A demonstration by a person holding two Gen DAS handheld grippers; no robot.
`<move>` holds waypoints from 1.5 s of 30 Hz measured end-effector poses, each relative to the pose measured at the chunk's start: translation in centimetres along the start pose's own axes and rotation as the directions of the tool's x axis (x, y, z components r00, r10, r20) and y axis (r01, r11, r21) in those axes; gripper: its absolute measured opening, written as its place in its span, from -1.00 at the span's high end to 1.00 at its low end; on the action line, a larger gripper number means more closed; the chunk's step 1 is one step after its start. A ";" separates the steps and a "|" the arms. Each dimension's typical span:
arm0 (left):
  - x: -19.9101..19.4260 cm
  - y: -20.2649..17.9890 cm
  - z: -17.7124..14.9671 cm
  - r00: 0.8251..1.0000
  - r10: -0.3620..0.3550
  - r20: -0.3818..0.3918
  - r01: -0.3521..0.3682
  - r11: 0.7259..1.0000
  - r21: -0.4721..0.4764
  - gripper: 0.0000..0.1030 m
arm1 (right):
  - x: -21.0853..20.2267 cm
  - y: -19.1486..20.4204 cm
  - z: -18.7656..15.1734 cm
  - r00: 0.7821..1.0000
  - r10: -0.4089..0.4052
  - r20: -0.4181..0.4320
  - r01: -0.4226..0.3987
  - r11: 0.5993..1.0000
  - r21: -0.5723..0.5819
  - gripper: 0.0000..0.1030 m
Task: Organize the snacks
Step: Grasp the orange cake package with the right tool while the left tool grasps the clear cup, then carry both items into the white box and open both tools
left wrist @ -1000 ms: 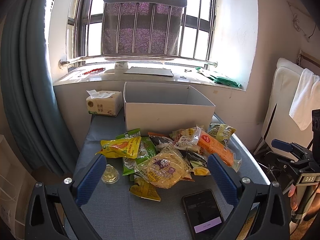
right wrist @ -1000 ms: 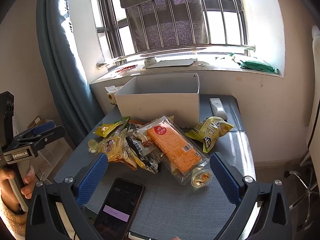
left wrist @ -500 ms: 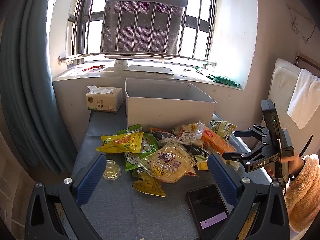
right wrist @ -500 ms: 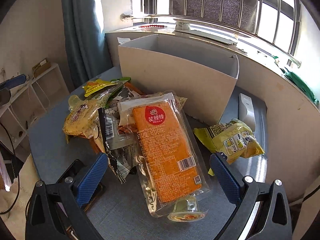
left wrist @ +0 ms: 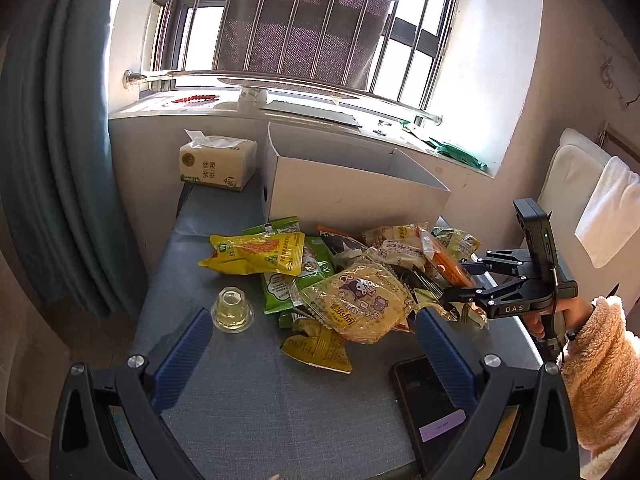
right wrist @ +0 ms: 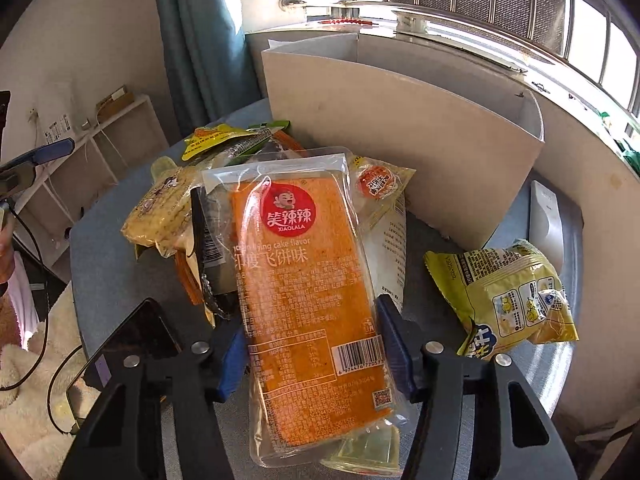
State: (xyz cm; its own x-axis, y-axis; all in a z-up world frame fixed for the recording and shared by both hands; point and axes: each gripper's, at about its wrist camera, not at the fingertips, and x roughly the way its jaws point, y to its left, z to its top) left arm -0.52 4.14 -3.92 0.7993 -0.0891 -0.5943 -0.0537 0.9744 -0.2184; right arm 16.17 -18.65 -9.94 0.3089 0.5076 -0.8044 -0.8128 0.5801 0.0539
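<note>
A pile of snack packets [left wrist: 352, 276] lies on the grey table in front of an open white box [left wrist: 352, 188]. My right gripper [right wrist: 312, 344] is closed around the long orange cake packet [right wrist: 304, 280], its blue pads pressing both sides; it also shows in the left wrist view [left wrist: 460, 284] at the pile's right edge. My left gripper [left wrist: 312, 344] is open and empty above the table's near side, short of the pile. A clear jelly cup [left wrist: 232, 310] stands just beyond its left finger. A yellow-green chip bag [right wrist: 508, 300] lies to the right of the orange packet.
A black phone [left wrist: 432, 404] lies at the near right of the table. A tissue pack [left wrist: 218, 164] sits at the far left beside the box. A white remote [right wrist: 546, 216] lies by the box's right end. Blue curtain on the left, window sill behind.
My right gripper has moved in over the pile and closed its fingers on the orange packet. My left gripper has shifted slightly and stays open.
</note>
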 end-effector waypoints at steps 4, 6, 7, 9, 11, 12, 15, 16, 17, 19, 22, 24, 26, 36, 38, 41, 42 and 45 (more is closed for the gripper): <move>0.9 1.0 0.1 1.000 0.004 -0.016 -0.004 1.000 0.006 -1.00 | -1.9 0.1 -0.1 0.998 0.000 0.056 -0.002 0.999 0.039 -0.15; 1.8 1.9 0.3 0.999 0.014 -0.032 -0.013 1.000 0.020 -0.99 | -3.7 0.3 0.1 0.995 -0.017 0.095 0.010 0.997 0.076 -0.15; 2.5 2.5 0.5 0.998 0.035 -0.052 -0.033 0.999 0.030 -1.00 | -4.6 0.4 0.3 0.993 -0.017 0.117 0.005 0.995 0.103 -0.15; 4.3 3.8 0.6 0.993 0.074 -0.088 -0.069 0.996 0.058 -0.99 | -6.7 0.7 0.5 0.985 -0.028 0.168 0.001 0.987 0.163 -0.15; 6.4 5.0 0.7 0.985 0.105 -0.138 -0.094 0.992 0.082 -0.98 | -8.6 1.8 0.5 0.976 -0.053 0.211 0.016 0.985 0.173 -0.15; 7.4 5.6 0.7 0.981 0.115 -0.156 -0.102 0.991 0.092 -0.97 | -9.4 2.4 0.3 0.971 -0.064 0.232 0.021 0.983 0.180 -0.15; 10.0 7.0 0.5 0.969 0.138 -0.206 -0.117 0.987 0.109 -0.80 | -11.3 4.0 -0.7 0.954 -0.062 0.293 0.001 0.979 0.205 -0.15; 10.8 7.2 0.4 0.965 0.140 -0.224 -0.116 0.986 0.118 -0.79 | -11.5 4.7 -0.9 0.947 -0.065 0.314 -0.005 0.976 0.216 -0.15; 11.6 7.3 0.2 0.960 0.151 -0.236 -0.122 0.984 0.132 -0.78 | -11.8 5.2 -1.3 0.941 -0.071 0.330 -0.007 0.973 0.230 -0.15; 12.7 7.2 -0.2 0.952 0.178 -0.248 -0.140 0.976 0.165 -0.75 | -12.3 5.9 -2.0 0.933 -0.083 0.350 -0.012 0.965 0.262 -0.15; 13.7 6.8 -0.6 0.950 0.182 -0.253 -0.134 0.972 0.194 -0.50 | -12.9 6.7 -3.4 0.922 -0.081 0.379 -0.037 0.955 0.295 -0.15; 13.5 6.9 -0.6 0.960 0.139 -0.243 -0.102 0.982 0.160 0.13 | -13.0 7.1 -4.2 0.923 -0.071 0.378 -0.057 0.946 0.318 -0.15; 13.2 6.8 -0.6 0.959 0.162 -0.233 -0.126 0.979 0.159 0.13 | -13.1 7.2 -4.6 0.925 -0.072 0.374 -0.056 0.946 0.320 -0.15; 6.5 4.1 4.2 0.998 0.049 -0.028 -0.046 0.992 0.116 0.13 | -10.9 5.1 -2.9 0.939 -0.130 0.318 -0.006 0.919 0.394 -0.15; 5.6 2.7 6.8 1.000 0.002 0.027 -0.005 0.993 0.114 0.13 | -10.6 3.7 -1.1 0.938 -0.153 0.311 0.009 0.908 0.420 -0.15; 6.0 0.6 11.2 0.995 -0.039 0.088 0.029 0.993 0.116 0.13 | -10.3 1.0 2.7 0.937 -0.184 0.296 0.030 0.889 0.457 -0.15; 6.5 -0.2 12.7 0.994 -0.043 0.104 0.029 0.992 0.126 0.13 | -10.1 0.1 4.0 0.938 -0.193 0.289 0.038 0.883 0.468 -0.15; 9.1 -1.9 16.9 0.991 -0.073 0.109 0.061 0.991 0.117 0.13 | -9.2 -3.1 8.7 0.935 -0.233 0.265 0.072 0.861 0.504 -0.15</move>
State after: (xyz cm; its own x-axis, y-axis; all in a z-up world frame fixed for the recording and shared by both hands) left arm 16.94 5.01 4.16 0.8613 -0.1375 -0.4891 0.0651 0.9846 -0.1621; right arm 20.15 -19.57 2.39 0.6097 0.5084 -0.6081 -0.4286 0.8568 0.2866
